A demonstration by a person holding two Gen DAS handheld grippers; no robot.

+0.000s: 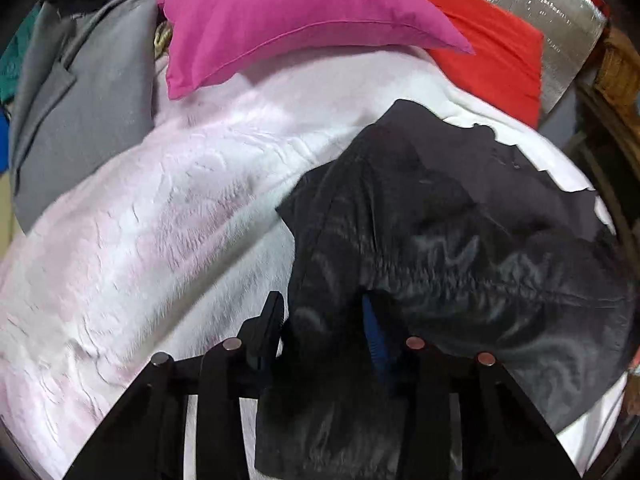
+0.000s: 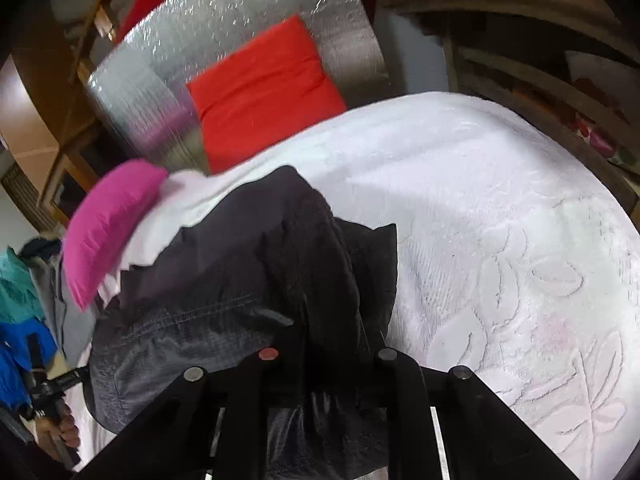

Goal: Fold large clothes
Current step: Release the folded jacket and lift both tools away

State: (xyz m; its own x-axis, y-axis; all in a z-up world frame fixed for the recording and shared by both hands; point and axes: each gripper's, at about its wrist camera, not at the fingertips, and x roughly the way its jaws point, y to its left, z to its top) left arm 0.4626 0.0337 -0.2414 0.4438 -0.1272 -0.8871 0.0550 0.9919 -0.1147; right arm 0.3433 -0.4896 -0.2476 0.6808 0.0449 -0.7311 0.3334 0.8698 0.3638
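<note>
A black, slightly shiny garment (image 1: 440, 220) lies crumpled on the white textured bedspread (image 1: 160, 220). In the left wrist view its near edge is bunched between the fingers of my left gripper (image 1: 322, 320), which is shut on the cloth; the blue pad (image 1: 374, 332) shows against the fabric. In the right wrist view the same black garment (image 2: 240, 280) rises in a fold into my right gripper (image 2: 332, 340), which is shut on it. The cloth hides the right fingertips and drapes over the gripper's frame.
A pink pillow (image 1: 288, 28) and a red cushion (image 1: 492, 56) lie at the far side, against a silver foil mat (image 2: 240, 28). A grey garment (image 1: 80, 112) lies on the left. White bedspread (image 2: 500, 220) stretches to the right. A hand (image 2: 60, 428) shows at the lower left.
</note>
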